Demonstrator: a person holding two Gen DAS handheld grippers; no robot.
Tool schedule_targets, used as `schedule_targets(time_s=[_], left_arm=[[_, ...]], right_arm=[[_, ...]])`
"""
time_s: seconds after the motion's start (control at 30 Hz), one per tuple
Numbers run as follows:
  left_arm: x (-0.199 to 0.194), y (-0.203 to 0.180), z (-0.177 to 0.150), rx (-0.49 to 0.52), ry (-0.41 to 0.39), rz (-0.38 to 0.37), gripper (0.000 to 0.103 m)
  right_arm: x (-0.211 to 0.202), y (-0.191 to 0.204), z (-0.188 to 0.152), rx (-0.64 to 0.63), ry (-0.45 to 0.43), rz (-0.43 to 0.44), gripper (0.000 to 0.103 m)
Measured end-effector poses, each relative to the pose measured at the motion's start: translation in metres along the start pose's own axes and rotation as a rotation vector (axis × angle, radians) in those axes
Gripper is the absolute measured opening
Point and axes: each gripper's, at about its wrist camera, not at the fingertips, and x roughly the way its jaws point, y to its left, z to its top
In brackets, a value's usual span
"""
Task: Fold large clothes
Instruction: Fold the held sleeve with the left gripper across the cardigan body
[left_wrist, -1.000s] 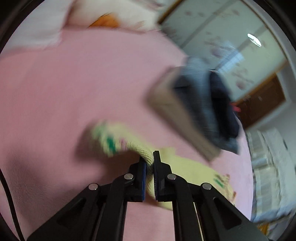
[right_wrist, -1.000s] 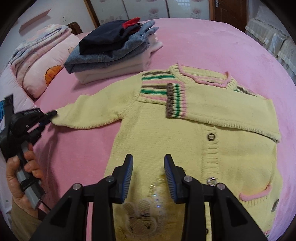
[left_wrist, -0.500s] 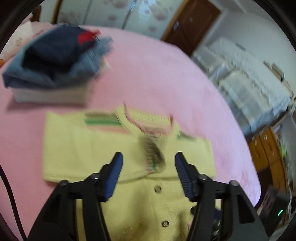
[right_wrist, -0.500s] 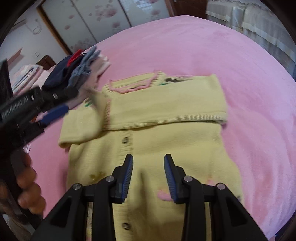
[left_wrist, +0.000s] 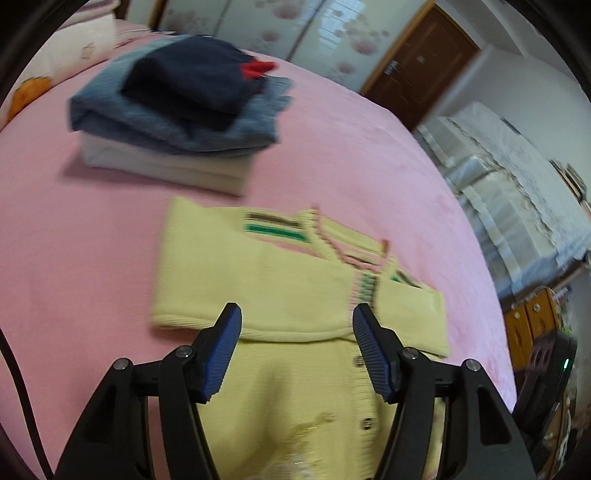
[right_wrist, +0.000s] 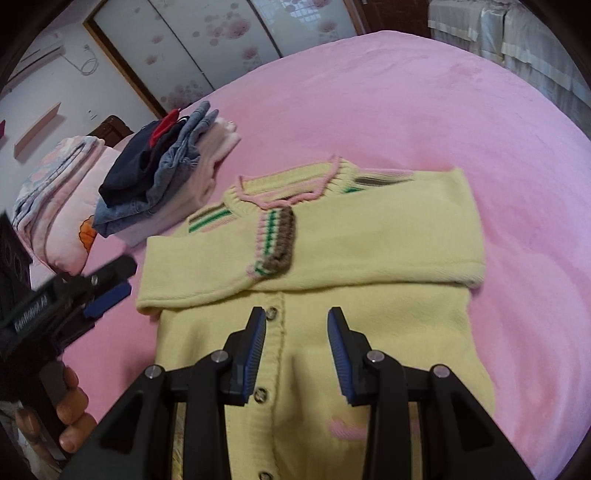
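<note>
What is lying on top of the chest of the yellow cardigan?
Both sleeves lie folded across the yellow cardigan, one striped cuff uppermost. They cover the upper buttons and the chest beneath.

**Surface and material inspection**

I note the yellow cardigan (right_wrist: 332, 254) is a matt ribbed knit, with a coarser striped cuff (right_wrist: 275, 242) and small glossy buttons (right_wrist: 272, 312). At its 10 o'clock I see a stack of folded clothes (left_wrist: 177, 110): faded denim, a dark smooth cloth on top, a pale soft layer beneath. The pink bedspread (right_wrist: 424, 110) looks like short, matt plush. My right gripper (right_wrist: 296, 352) has matt black plastic arms, shiny metal rivets and ribbed blue pads (right_wrist: 338, 350); my left gripper (left_wrist: 297, 349) is made the same. I record the door (left_wrist: 417, 66) at 1 o'clock as varnished brown wood.
</note>
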Motion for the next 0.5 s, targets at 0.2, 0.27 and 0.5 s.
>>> schedule_targets(time_s=[0.2,0.27,0.5], left_arm=[[0.002,0.049,-0.017,-0.055,0.030,0.077,0.064],[0.006,0.061,-0.023,-0.074,0.048,0.088,0.064],[0.014,0.081,-0.030,-0.115,0.077,0.097,0.064]], right_arm=[[0.033,0.010,0.025,0.010,0.029,0.039,0.047],[0.047,0.009,0.030,0.026,0.054,0.041,0.047],[0.079,0.018,0.036,0.011,0.070,0.038,0.009]])
